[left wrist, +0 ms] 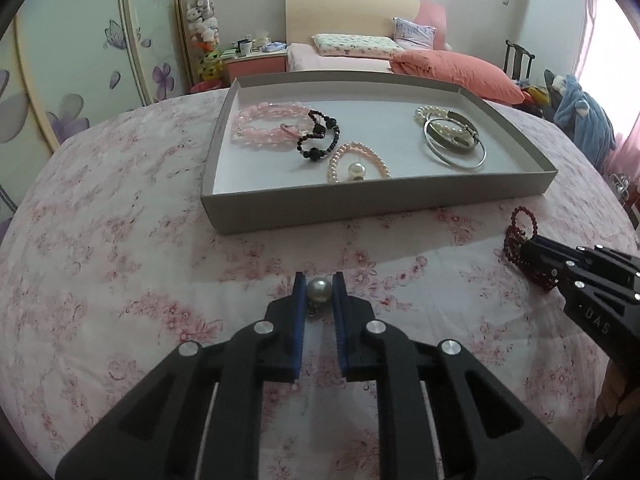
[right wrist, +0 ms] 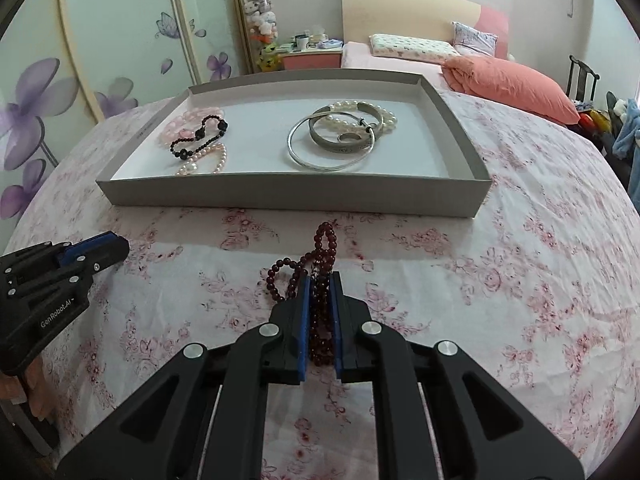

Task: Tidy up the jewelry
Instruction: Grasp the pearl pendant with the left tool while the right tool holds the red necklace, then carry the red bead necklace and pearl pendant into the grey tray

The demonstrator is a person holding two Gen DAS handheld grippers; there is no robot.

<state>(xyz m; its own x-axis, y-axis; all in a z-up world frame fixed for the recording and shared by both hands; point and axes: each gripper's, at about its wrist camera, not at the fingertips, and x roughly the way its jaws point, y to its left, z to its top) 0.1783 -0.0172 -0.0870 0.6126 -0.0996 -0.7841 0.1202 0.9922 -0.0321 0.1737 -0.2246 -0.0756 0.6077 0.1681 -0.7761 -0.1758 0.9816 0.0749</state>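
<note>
Left gripper [left wrist: 319, 289] low over bedspread [left wrist: 120, 280], jaws pinching pearl earring [left wrist: 319, 291]; right gripper [right wrist: 319, 286] jaws pinching dark-red bead bracelet [right wrist: 320, 256].

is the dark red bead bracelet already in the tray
No, the dark red bead bracelet lies outside the tray, pinched in the right gripper.

A home bedroom: far across the room stands a bed [left wrist: 340, 60] with pillow [left wrist: 352, 45] and coral duvet [left wrist: 456, 70], a nightstand [left wrist: 256, 62] beside it, and floral wardrobe doors [left wrist: 80, 80] at left.
</note>
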